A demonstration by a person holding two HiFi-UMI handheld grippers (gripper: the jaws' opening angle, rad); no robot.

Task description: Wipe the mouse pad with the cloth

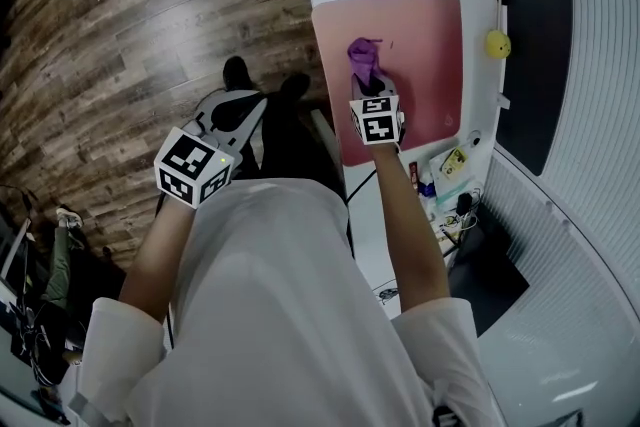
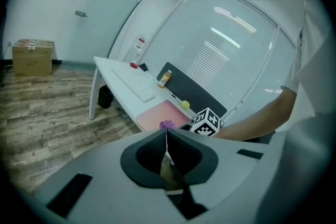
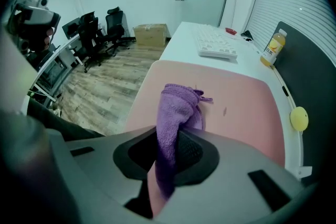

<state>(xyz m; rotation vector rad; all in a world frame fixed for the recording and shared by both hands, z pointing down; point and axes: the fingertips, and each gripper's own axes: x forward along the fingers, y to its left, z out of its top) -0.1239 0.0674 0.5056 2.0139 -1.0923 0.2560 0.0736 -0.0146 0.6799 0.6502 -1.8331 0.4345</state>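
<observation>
The cloth (image 3: 176,107) is lying on the pink mouse pad (image 1: 420,45), a bit left of the pad's middle. The right gripper (image 3: 169,152) is pinching its near end tight between its jaws. The purple bunch is pointing straight away from the jaws, toward the pad's far edge (most of the bare pink is lying to its right). The left gripper (image 1: 228,115) is hanging well off the pad, over the floor (image 1: 120,35), jaws pressed together on nothing. So the right gripper is likely doing the wiping.
</observation>
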